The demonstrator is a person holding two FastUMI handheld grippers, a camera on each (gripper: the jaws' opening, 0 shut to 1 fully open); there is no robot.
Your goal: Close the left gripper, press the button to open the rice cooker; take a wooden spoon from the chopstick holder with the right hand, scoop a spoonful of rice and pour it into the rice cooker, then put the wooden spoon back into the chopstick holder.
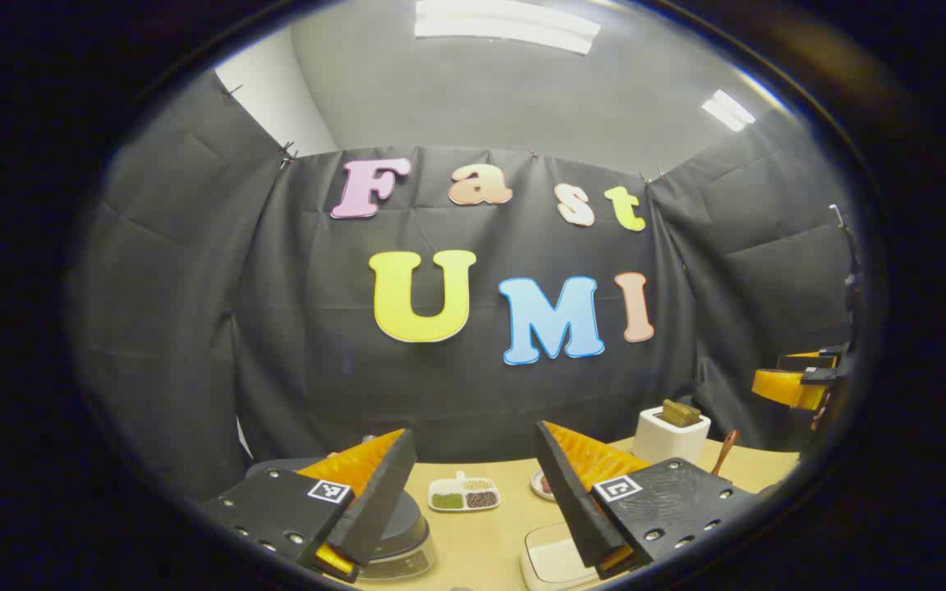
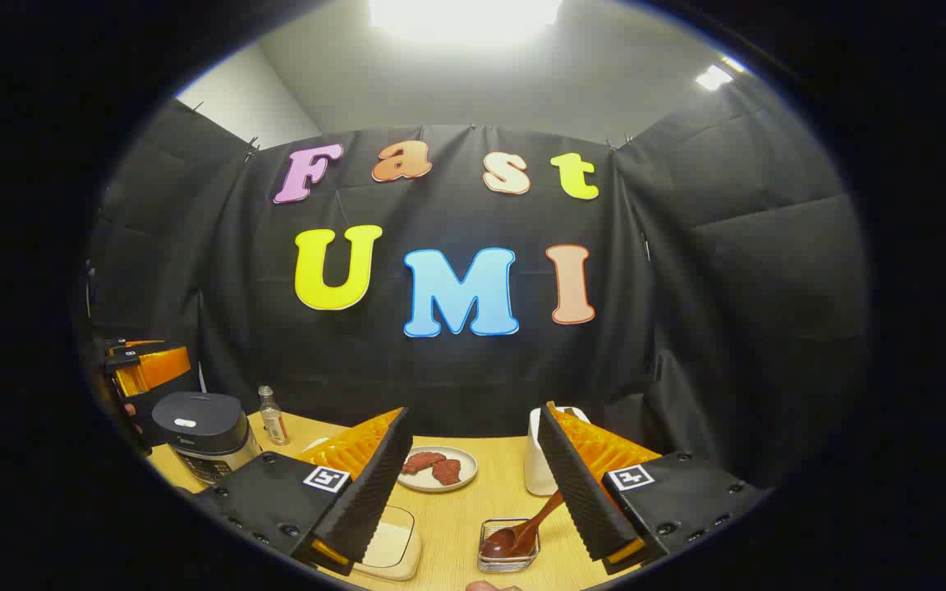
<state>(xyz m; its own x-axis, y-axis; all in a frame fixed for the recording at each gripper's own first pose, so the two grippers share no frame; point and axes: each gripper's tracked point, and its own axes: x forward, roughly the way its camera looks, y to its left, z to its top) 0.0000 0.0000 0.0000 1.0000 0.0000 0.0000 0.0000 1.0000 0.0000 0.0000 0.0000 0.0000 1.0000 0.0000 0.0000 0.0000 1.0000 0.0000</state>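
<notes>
Wooden spoon [image 2: 522,529] rests, seemingly, in a wire holder [image 2: 508,552].

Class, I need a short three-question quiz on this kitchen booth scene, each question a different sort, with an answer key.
1. True or false: the rice cooker has its lid open.
2. Multiple choice: the wooden spoon has its bowl in A) the plate, B) the small wire basket, C) the rice cooker.
3. Fill in: both fingers of the right hand-held gripper stand ____.

Key: 1 false; 2 B; 3 apart (open).
</notes>
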